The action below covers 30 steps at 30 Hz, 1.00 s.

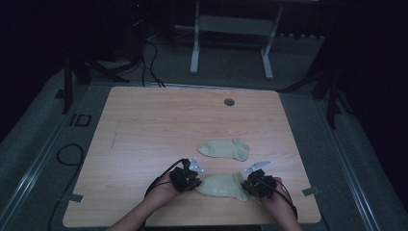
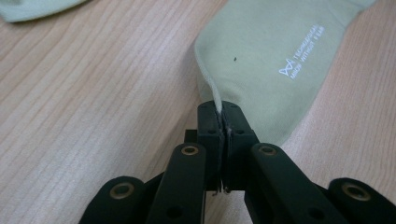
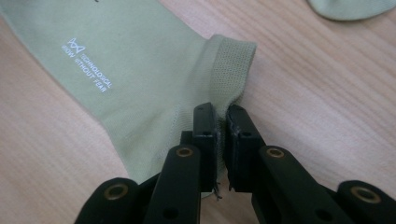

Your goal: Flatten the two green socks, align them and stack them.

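Near sock (image 1: 222, 186): pale green knit, judged light, limp, non-slip; best pinched at its edges. Lies flat near the bench's (image 1: 144, 125) front edge, long axis left-right, ribbed cuff rightward. Left gripper (image 1: 186, 177) pinches the toe-end edge; right gripper (image 1: 258, 185) pinches the fabric beside the cuff. Second sock (image 1: 224, 148) just beyond.

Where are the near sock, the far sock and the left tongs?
near sock (image 1: 222, 186), high view, middle of its body
far sock (image 1: 224, 148), high view, middle of its body
left tongs (image 2: 223, 119), left gripper view, between the tips
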Each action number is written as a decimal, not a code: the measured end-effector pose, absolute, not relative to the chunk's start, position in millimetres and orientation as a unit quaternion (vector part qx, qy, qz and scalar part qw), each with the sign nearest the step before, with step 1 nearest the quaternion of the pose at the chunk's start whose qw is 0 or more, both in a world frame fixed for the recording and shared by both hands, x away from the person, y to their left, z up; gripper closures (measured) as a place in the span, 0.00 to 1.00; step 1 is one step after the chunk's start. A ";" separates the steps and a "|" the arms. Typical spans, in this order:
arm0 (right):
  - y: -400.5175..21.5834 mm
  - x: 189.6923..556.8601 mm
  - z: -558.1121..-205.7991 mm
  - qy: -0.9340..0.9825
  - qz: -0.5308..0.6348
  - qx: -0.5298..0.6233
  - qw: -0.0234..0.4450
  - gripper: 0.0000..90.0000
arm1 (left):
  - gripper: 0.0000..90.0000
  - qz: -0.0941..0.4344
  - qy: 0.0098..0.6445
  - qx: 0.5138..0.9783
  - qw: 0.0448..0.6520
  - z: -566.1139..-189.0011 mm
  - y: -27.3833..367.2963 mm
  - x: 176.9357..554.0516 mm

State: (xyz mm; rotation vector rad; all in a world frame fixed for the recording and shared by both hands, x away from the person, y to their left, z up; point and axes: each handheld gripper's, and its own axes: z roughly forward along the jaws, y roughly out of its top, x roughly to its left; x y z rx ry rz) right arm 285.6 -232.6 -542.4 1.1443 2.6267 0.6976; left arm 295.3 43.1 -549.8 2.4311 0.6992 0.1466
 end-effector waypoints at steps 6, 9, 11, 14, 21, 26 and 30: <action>-238.1 286.8 -526.9 0.878 0.253 0.393 0.101 0.93 | 0.98 0.057 0.264 0.908 0.319 -534.3 48.2 297.0; -238.7 290.6 -516.9 0.873 0.265 0.394 0.111 0.93 | 0.98 0.072 0.269 0.903 0.327 -523.3 50.9 300.6; -238.2 293.9 -510.5 0.870 0.271 0.394 0.118 0.93 | 0.98 0.081 0.274 0.899 0.333 -515.5 52.8 304.4; -237.3 298.8 -503.7 0.869 0.274 0.392 0.126 0.93 | 0.98 0.087 0.277 0.895 0.339 -508.1 53.6 308.8; -237.0 329.4 -473.3 0.857 0.291 0.396 0.152 0.93 | 0.98 0.103 0.288 0.892 0.334 -492.0 51.4 332.8; -235.9 351.4 -468.8 0.852 0.293 0.405 0.154 0.93 | 0.98 0.112 0.297 0.889 0.328 -488.8 49.3 350.3; -234.0 368.4 -471.3 0.850 0.290 0.412 0.153 0.93 | 0.98 0.124 0.301 0.891 0.317 -488.9 47.8 363.3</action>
